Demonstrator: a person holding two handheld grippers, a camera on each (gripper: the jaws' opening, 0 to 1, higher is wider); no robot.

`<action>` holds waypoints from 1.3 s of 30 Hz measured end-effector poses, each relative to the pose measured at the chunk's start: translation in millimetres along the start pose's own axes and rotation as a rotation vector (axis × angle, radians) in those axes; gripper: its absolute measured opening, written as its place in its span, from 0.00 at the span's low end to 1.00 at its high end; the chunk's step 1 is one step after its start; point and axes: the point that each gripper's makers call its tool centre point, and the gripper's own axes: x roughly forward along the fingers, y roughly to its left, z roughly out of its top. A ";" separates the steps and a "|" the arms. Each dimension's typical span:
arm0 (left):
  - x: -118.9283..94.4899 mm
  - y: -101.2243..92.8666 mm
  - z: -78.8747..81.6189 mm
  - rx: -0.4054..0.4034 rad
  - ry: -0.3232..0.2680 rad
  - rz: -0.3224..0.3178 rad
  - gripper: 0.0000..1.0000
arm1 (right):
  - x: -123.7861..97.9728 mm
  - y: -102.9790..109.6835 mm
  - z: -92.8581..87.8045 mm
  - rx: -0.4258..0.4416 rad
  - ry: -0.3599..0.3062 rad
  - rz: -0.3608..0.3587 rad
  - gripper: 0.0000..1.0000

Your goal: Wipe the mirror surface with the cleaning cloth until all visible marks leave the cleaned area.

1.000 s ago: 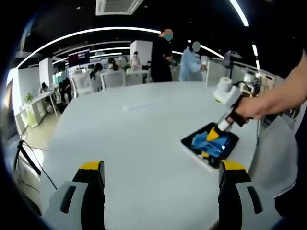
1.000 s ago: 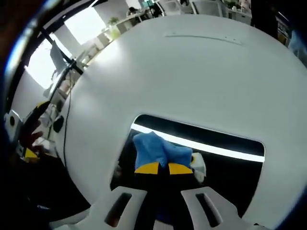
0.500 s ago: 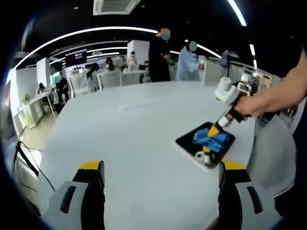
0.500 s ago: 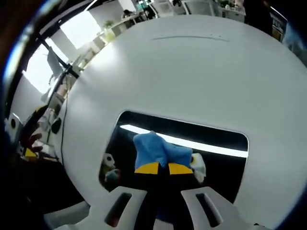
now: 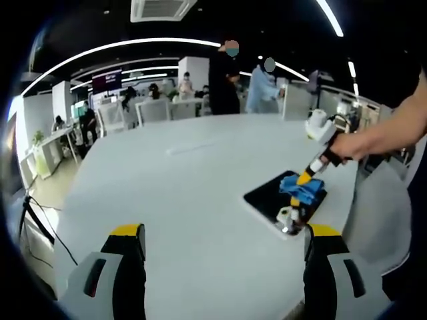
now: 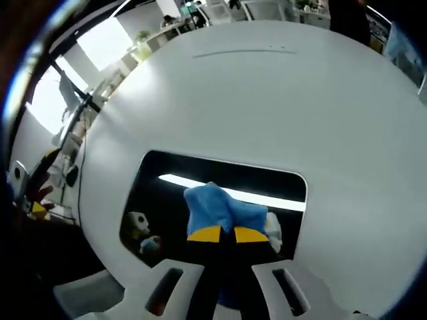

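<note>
A dark rectangular mirror (image 6: 220,193) (image 5: 270,197) lies flat on the white table near its right edge. My right gripper (image 6: 221,233) is shut on a blue cleaning cloth (image 6: 217,207) and presses it on the mirror's glass. In the left gripper view the right gripper (image 5: 303,179) comes in from the right, held by a hand, with the cloth (image 5: 301,189) on the mirror's far part. My left gripper (image 5: 220,233) stands open above the table's near side, nothing between its yellow-tipped fingers (image 5: 127,232).
The round white table (image 5: 173,180) stretches wide to the left of the mirror. Chairs, desks and several people stand beyond its far edge. A tripod leg and cables (image 5: 33,220) sit on the floor at left. The mirror reflects a ceiling light strip (image 6: 227,192).
The right gripper has slid the cloth across the mirror toward its far right end; the mirror's near left part now shows bare. My left gripper has stayed still.
</note>
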 end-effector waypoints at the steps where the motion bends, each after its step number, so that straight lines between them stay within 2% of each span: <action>1: -0.1 -0.5 0.7 0.000 -0.004 0.000 1.00 | -1.0 -3.1 -0.5 0.004 0.001 -0.001 0.00; 10: -3.7 0.1 4.6 0.015 -0.005 0.012 1.00 | -10.8 -31.5 -8.1 0.014 0.015 -0.037 0.00; 15: -5.2 0.7 2.8 0.020 0.002 0.012 1.00 | -14.3 -40.4 -11.0 0.022 0.014 -0.051 0.00; 28: -4.0 -0.8 5.2 0.015 -0.007 0.017 1.00 | -16.6 -45.1 -13.3 0.030 0.028 -0.067 0.00; 39: -3.0 -0.7 5.2 0.010 -0.008 0.019 1.00 | -17.0 -47.1 -13.0 0.036 0.014 -0.076 0.00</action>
